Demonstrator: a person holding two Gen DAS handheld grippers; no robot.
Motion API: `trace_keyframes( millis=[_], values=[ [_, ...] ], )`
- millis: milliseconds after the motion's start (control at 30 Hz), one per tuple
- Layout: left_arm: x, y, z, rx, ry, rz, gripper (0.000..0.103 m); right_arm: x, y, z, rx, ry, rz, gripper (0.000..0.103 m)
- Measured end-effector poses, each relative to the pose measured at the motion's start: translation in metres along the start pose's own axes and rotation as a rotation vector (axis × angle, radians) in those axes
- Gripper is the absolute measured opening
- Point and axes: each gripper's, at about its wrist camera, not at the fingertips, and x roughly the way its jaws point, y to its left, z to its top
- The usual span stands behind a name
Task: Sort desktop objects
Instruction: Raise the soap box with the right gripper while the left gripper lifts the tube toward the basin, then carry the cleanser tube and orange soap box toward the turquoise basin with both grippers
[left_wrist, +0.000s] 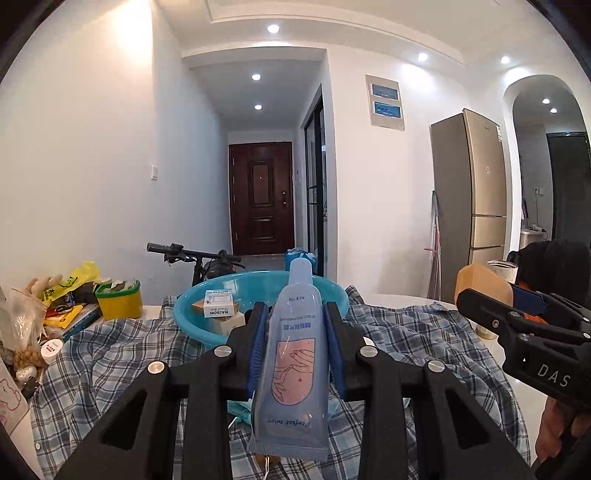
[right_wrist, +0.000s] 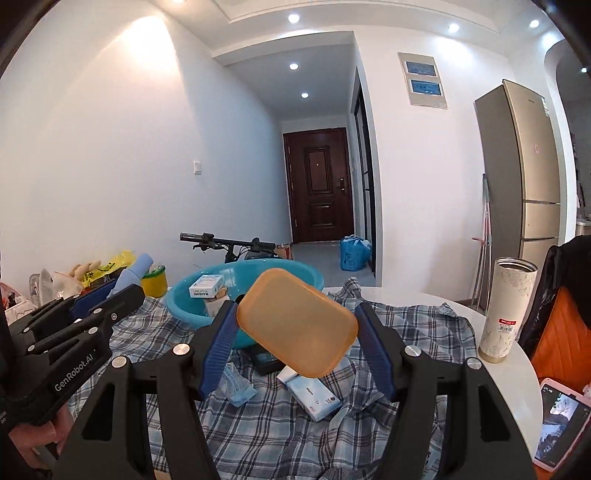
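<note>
The left gripper (left_wrist: 297, 328) is clamping a pale blue tube (left_wrist: 293, 354) between its blue pads, cap pointing away and up, crimped end hanging down toward the camera. The tube is being held in the air above a blue checked cloth (left_wrist: 110, 365) that is covering the white table (right_wrist: 461, 306).

The right gripper (right_wrist: 297, 332) is gripping an orange case (right_wrist: 297, 323) with rounded corners; both pads are pressing on its sides, and the case is sitting tilted, one corner dipping toward the cloth. From the left wrist view this gripper is showing at the right edge, level with the left one and well apart from it.

Just beyond both grippers a teal basin (left_wrist: 325, 291) is resting on the cloth, holding a small white box (right_wrist: 205, 286) and other cartons. Below the right gripper, a white-and-blue packet (right_wrist: 314, 397) and a light blue wrapped item (right_wrist: 236, 387) are lying on the cloth. To its right a tall patterned cup (right_wrist: 508, 306) is standing upright on the bare table. Far left of the left gripper, a yellow tub (left_wrist: 120, 304) is sitting among clutter.
</note>
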Motion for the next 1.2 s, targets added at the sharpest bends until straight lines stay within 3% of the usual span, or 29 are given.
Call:
trace_keyframes(
  millis=[1200],
  values=[
    [0.0075, -0.0014, -0.0058, -0.012, 0.053, -0.043, 0.033, 0.0091, 0.0005, -0.0071, -0.001, 0.060, 0.034, 0.063]
  ],
)
